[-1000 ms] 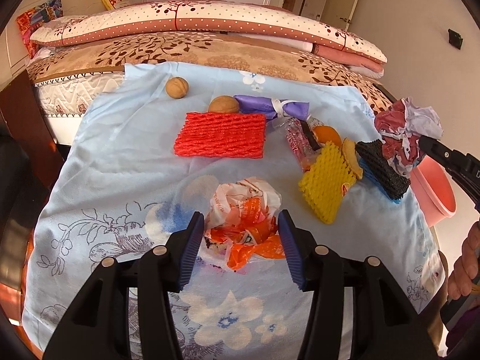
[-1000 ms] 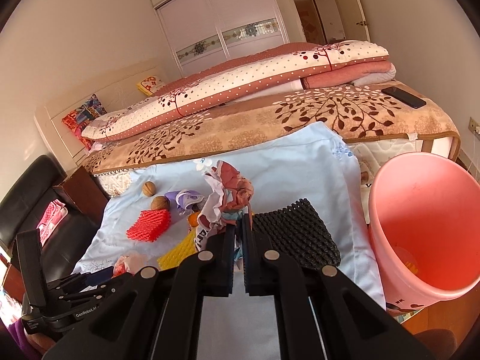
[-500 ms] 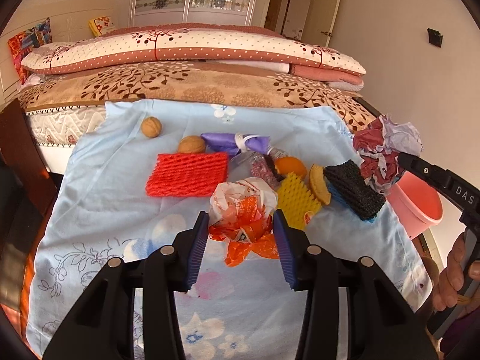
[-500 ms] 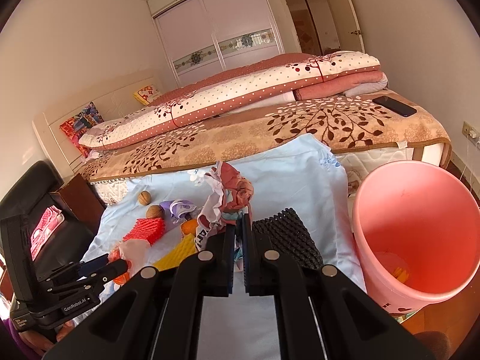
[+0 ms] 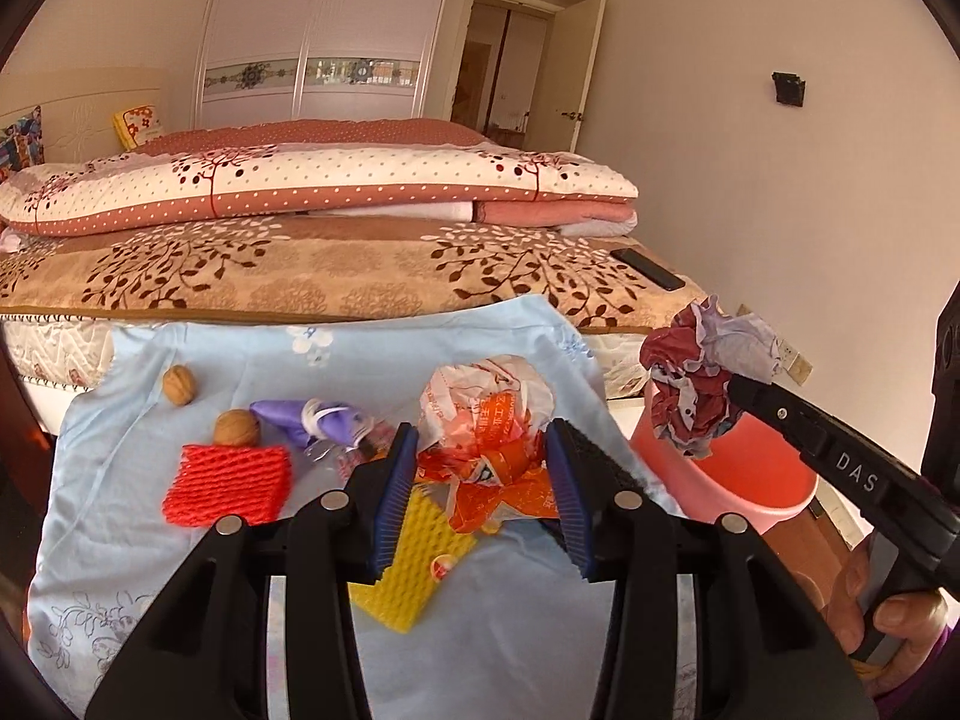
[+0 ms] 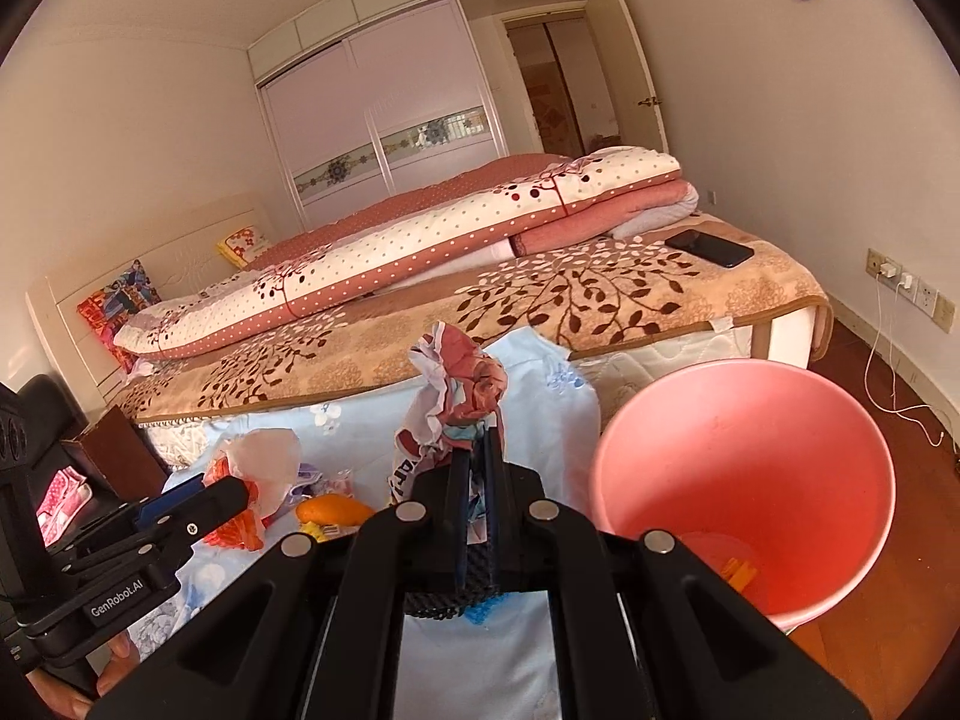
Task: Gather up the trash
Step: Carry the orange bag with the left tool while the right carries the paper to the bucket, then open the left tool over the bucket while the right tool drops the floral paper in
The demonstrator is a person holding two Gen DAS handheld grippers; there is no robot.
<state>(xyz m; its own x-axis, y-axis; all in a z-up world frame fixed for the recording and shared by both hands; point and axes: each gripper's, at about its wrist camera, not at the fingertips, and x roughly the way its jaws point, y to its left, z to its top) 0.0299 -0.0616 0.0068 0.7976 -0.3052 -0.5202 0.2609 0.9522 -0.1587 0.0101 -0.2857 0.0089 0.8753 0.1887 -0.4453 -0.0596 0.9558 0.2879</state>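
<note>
Room: bedroom, bed [image 5: 336, 276] with folded quilt, wardrobe behind.
Surface: blue cloth [image 5: 120, 480] spread at the bed's foot edge.
Left gripper [image 5: 480, 480]: clamped on an orange-white bag [image 5: 486, 420], lifted above the cloth.
Right gripper [image 6: 477, 480]: closed on a red-white wad [image 6: 462, 396], beside the pink bin [image 6: 744, 480].
Bin: on the floor by the cloth's right edge.
Cloth litter: red net [image 5: 231, 483], yellow net [image 5: 414, 564], two walnuts [image 5: 237, 429], purple wrapper [image 5: 306, 417].

This was a bedroom in a home. A bed [image 6: 600, 294] with folded quilts [image 6: 420, 240] and a headboard [image 6: 150, 264] filled the middle; a sliding-door wardrobe [image 6: 384, 120] lined the far wall, with a doorway [image 6: 558, 90] to its right and a wall socket [image 6: 894, 276] further right.
</note>
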